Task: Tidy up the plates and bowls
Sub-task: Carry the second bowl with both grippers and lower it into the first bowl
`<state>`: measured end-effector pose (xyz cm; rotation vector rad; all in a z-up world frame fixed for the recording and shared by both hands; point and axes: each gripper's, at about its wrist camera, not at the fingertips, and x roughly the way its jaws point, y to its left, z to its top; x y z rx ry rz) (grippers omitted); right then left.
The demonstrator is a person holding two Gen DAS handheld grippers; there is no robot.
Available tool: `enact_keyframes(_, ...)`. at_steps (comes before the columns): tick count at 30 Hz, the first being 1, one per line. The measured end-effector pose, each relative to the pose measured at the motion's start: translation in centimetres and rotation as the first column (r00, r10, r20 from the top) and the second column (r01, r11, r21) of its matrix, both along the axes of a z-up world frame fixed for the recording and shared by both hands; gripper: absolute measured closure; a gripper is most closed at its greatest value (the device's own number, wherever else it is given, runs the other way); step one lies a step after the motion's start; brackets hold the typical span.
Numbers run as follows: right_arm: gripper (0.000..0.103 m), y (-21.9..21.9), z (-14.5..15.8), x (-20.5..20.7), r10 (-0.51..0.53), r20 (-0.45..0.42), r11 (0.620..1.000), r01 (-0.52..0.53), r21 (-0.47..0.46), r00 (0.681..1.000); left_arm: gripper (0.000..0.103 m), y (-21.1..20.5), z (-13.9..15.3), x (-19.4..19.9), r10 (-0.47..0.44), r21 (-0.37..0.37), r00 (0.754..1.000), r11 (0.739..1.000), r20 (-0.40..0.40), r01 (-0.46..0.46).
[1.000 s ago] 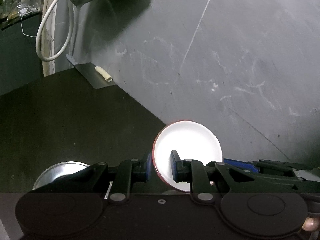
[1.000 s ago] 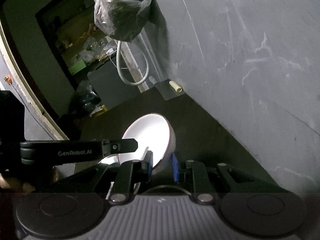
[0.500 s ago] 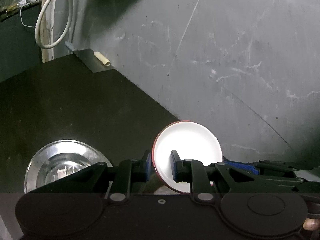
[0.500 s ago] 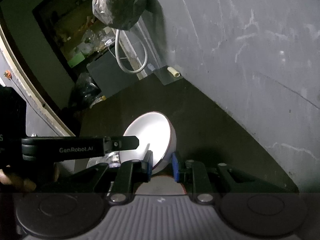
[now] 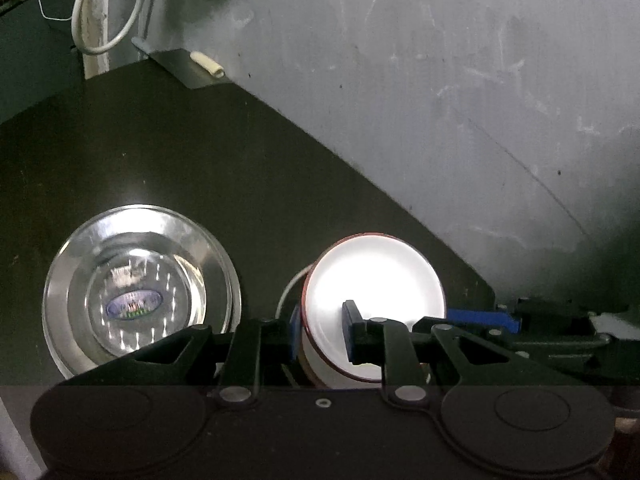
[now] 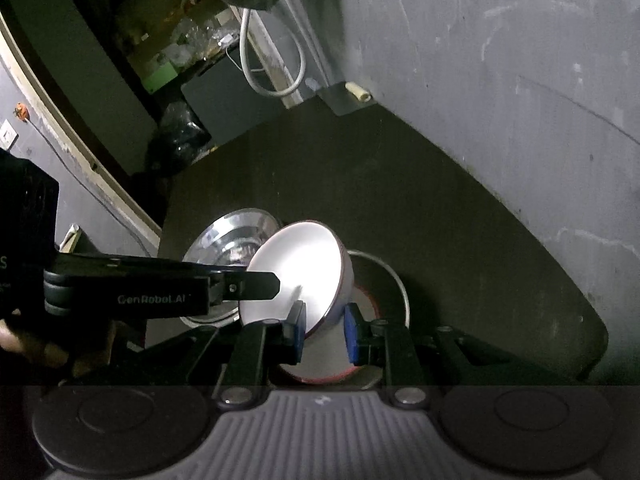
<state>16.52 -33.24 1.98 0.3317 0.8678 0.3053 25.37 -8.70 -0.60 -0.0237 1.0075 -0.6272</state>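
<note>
Right wrist view: both tongs (image 6: 322,330) (image 5: 320,330) clamped on white bowl (image 6: 294,280), tilted above plate (image 6: 380,276) on desk (image 6: 440,208). Level first, lower gently, release together; probably clear of steel bowl (image 5: 140,288).

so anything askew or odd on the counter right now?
Yes: the white bowl is tipped steeply on its side, both the left gripper and right gripper clamping its rim. The steel bowl sits upright. No spill or damage visible.

Open dark tabletop (image 5: 208,152) upper left

Steel bowl (image 5: 140,288) blocks lower left; grey wall (image 5: 460,100) closes the right.
</note>
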Motion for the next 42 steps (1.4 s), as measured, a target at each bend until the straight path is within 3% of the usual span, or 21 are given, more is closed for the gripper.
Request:
enact_keyframes(18, 0.080, 0.3, -0.8, 0.0, 0.017, -0.071, 0.999, -0.019, -0.034, 0.997, 0.079, -1.1, -1.1, -0.3, -0.042, 0.086, 0.998, 0.995, -0.044, 0.046)
enact_keyframes(42, 0.078, 0.3, -1.0, 0.1, 0.017, -0.095, 0.999, -0.021, -0.043, 0.995, 0.075, -1.4, -1.4, -0.2, -0.061, 0.099, 0.997, 0.993, -0.056, 0.066)
